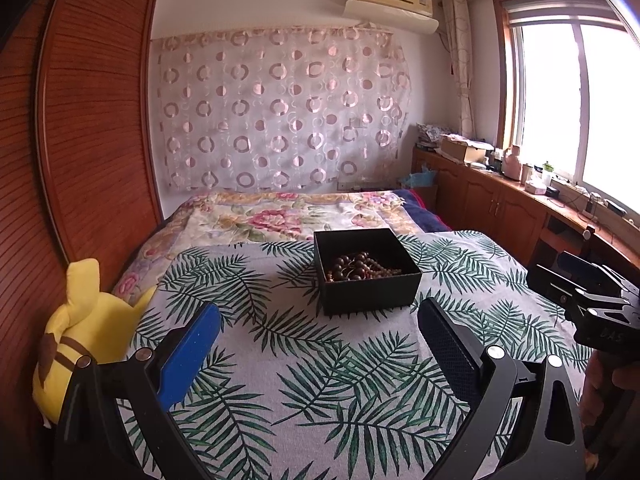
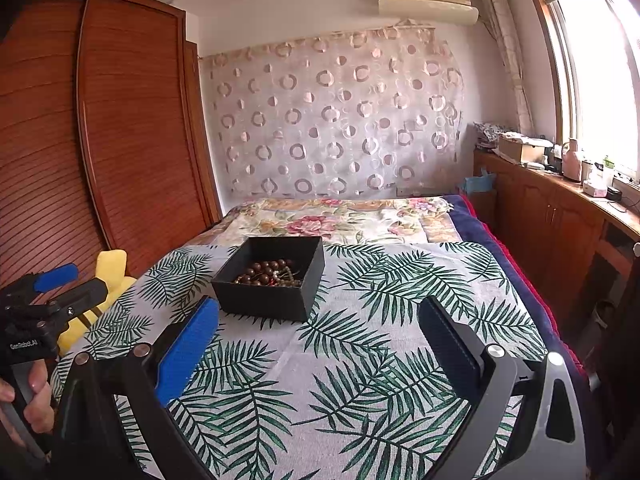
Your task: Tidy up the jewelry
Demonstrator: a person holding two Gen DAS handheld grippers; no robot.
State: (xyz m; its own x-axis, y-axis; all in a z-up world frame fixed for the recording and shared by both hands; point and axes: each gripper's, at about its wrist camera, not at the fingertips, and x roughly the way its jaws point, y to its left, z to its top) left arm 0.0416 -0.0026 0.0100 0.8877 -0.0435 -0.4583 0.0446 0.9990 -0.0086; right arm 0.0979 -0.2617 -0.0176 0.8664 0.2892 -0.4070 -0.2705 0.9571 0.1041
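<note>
A black open box point(image 1: 372, 292) point(image 2: 260, 300) stands on the leaf-print cloth point(image 1: 320, 380) point(image 2: 340, 380) on the bed. Inside it lie brown bead strings point(image 1: 358, 266) point(image 2: 268, 273) in a heap. My left gripper point(image 1: 320, 316) hovers short of the box, open, with nothing between its blue fingers. My right gripper point(image 2: 318, 312) is also open and empty, just right of the box's near corner. In the left wrist view the right gripper's body shows at the right edge; in the right wrist view the left gripper's body shows at the lower left, held by a hand point(image 2: 32, 396).
A yellow plush toy point(image 1: 84, 336) point(image 2: 108, 276) lies at the bed's left edge against a wooden wardrobe point(image 1: 80, 140). A floral blanket point(image 1: 280, 216) covers the far half of the bed. Wooden cabinets point(image 1: 492, 200) with clutter run under the window on the right.
</note>
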